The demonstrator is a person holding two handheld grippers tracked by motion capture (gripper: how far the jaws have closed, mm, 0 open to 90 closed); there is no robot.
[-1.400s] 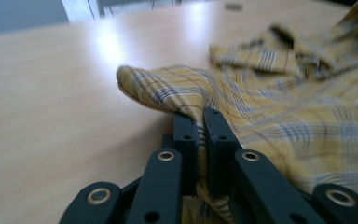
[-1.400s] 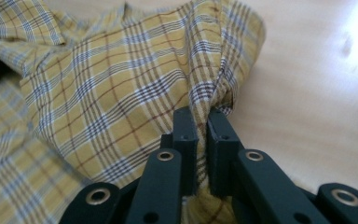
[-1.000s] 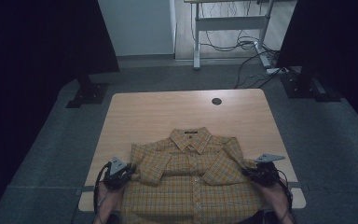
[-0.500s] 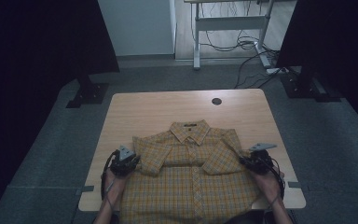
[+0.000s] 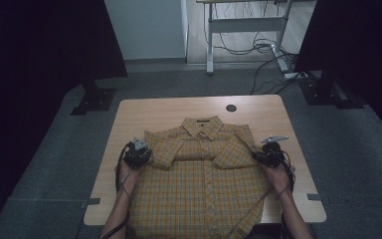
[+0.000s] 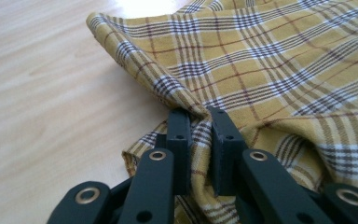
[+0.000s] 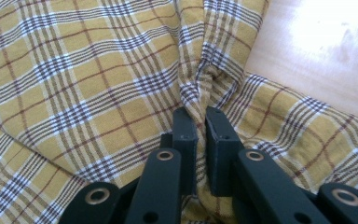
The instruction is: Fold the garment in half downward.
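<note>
Here, the dark room's grey floor (image 5: 358, 164) surrounds a wooden table (image 5: 169, 112). On it lies the plaid shirt (image 5: 204, 189), collar at 12 o'clock, hem at 6. The left gripper (image 5: 146, 158) and right gripper (image 5: 257, 155) each pinch 1 shirt fold.

**Shirt at the near half of the bench**

The shirt (image 5: 204, 184) lies on the bench (image 5: 139, 112), collar away from the person, hem over the near edge. The left hand-held gripper (image 5: 146, 158) sits at the shirt's left side, the right hand-held gripper (image 5: 256, 157) at its right side. A round hole (image 5: 231, 108) lies beyond the collar, slightly right.
</note>
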